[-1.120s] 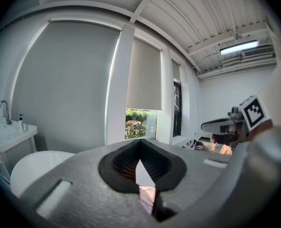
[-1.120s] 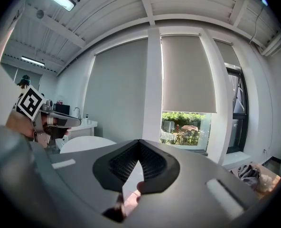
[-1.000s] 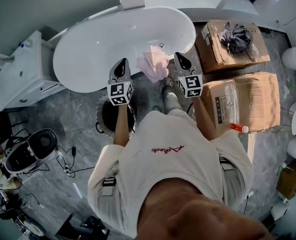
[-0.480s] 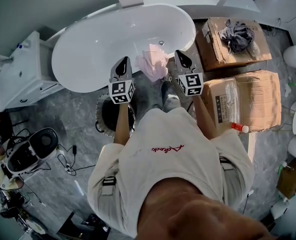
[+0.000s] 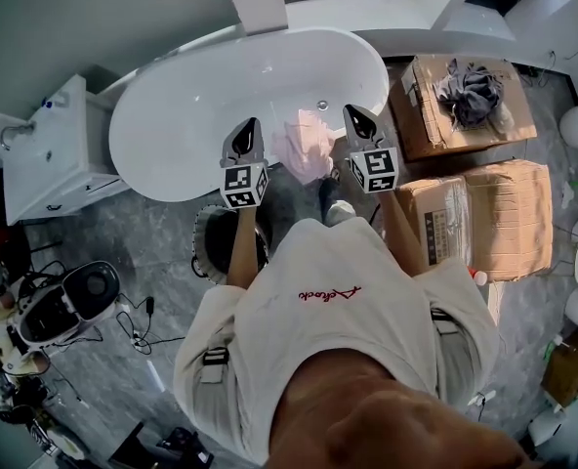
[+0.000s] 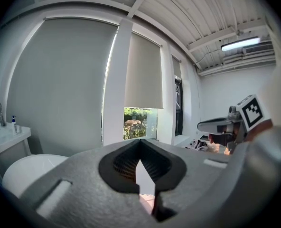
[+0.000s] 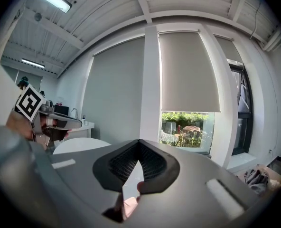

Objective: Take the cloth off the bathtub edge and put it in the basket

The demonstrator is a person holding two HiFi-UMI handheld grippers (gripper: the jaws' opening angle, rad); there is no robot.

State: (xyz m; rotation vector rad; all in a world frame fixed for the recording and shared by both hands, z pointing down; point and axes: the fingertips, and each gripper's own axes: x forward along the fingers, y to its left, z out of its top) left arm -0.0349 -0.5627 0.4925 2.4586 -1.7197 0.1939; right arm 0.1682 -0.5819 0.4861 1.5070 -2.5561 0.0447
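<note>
A pink cloth (image 5: 304,145) hangs crumpled over the near rim of the white bathtub (image 5: 201,106). My left gripper (image 5: 244,137) is shut and holds nothing; it hovers over the rim just left of the cloth. My right gripper (image 5: 359,120) is shut too, with nothing in it, just right of the cloth. The dark round basket (image 5: 200,238) stands on the floor by the tub, partly hidden under my left arm. In the left gripper view the jaws (image 6: 139,161) meet, with a sliver of pink cloth (image 6: 147,199) below them. The right gripper view shows closed jaws (image 7: 138,163) likewise.
Two cardboard boxes (image 5: 484,213) stand on the right, with a grey rag (image 5: 470,91) on the far one. A white sink cabinet (image 5: 50,154) sits left of the tub. Cables and a round device (image 5: 74,301) lie on the grey floor at left.
Both grippers have moved forward over the tub rim, still shut. The cloth now lies between them rather than ahead of them.
</note>
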